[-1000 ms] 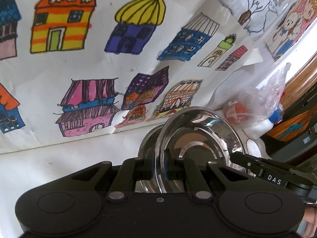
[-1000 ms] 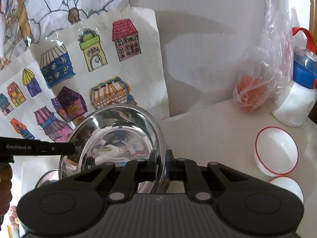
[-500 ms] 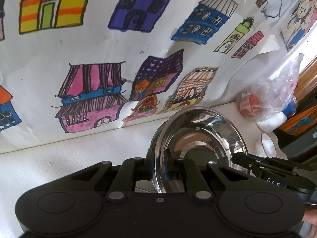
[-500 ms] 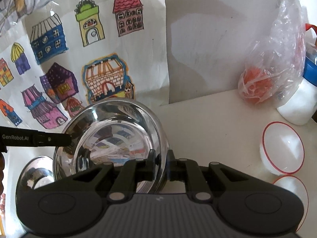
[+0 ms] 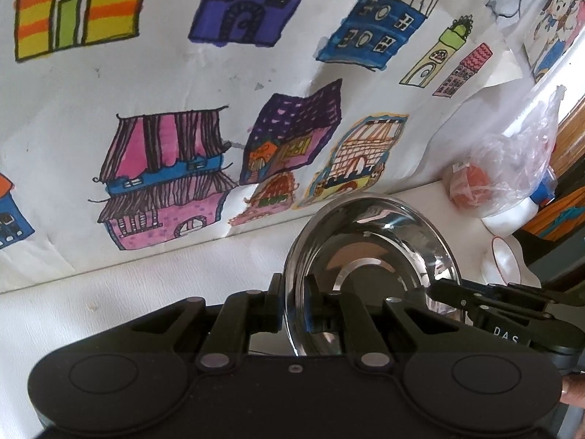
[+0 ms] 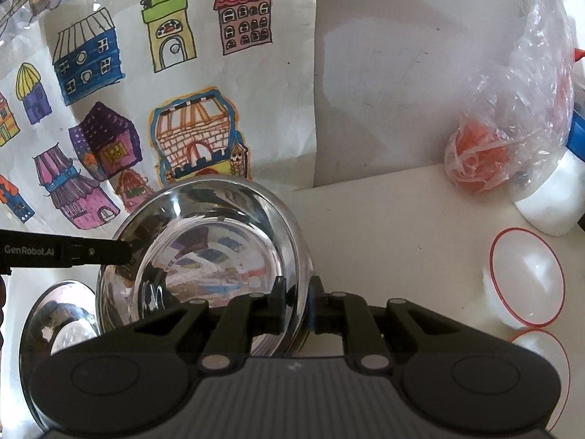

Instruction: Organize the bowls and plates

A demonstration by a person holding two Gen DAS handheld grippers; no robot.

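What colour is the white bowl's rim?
Red, a thin line round the white bowl; clearest in the right wrist view.

house drawings (image 5: 226, 117), plastic bag (image 6: 512, 117)

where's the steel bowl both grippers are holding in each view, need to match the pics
Left wrist: steel bowl sits lower centre-right, its rim pinched by the left gripper.
Right wrist: steel bowl sits lower centre-left, its rim pinched by the right gripper.
Shared landmark: the bagged orange thing by the wall.
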